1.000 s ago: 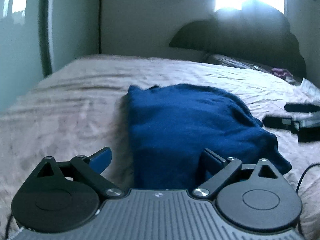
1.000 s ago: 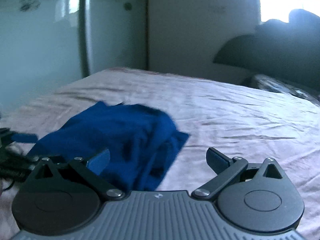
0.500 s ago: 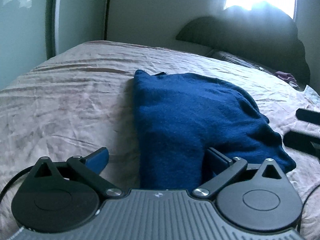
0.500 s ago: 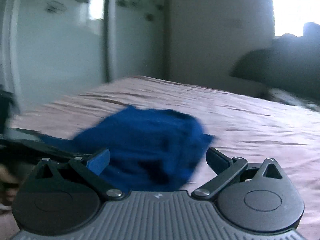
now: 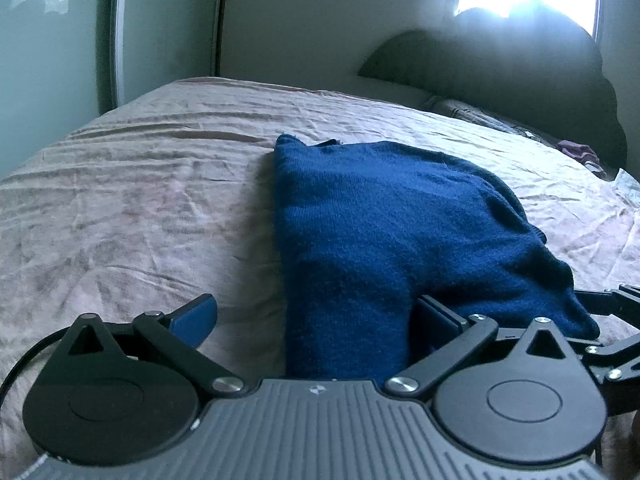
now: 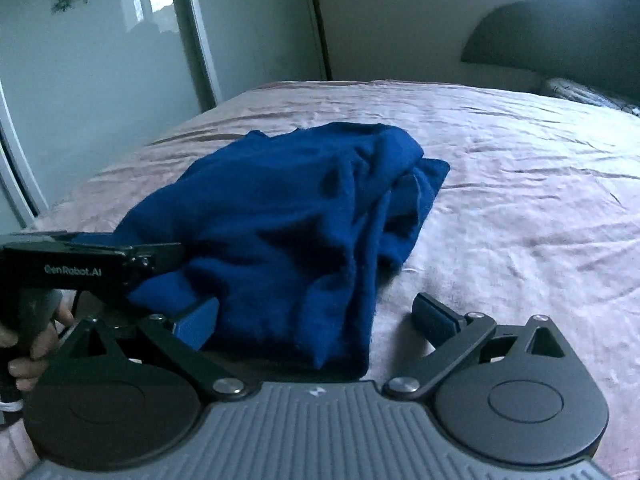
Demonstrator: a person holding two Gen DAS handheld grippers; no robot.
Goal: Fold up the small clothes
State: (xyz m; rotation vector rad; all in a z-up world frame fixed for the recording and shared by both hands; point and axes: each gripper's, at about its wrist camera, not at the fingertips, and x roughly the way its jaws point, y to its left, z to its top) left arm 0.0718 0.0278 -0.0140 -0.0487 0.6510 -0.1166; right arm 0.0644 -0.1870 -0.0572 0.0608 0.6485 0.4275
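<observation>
Fingers of the left gripper (image 5: 316, 320) stand wide apart in the left wrist view, with nothing pinched. The near edge of the blue sweater (image 5: 384, 232) lies between them, closer to the finger on the view's right; whether that finger touches the knit I cannot tell. The sweater rests on the pink bedsheet (image 5: 132, 208), folded lengthwise, its straight edge on the view's left and a looser slope falling toward the right. At the far right edge, parts of the other gripper show beside the sweater's corner. Probably the open stance is set to take the near hem for a fold away from the person.

From the right wrist view, the right gripper (image 6: 316, 320) is likewise spread and empty, with the sweater (image 6: 280, 216) bunched in ridges between its fingers and a flatter layer sticking out beyond. The left gripper (image 6: 96, 260), held in a hand (image 6: 28, 352), reaches in at the sweater's near left corner, so both seem placed on the same hem.
</observation>
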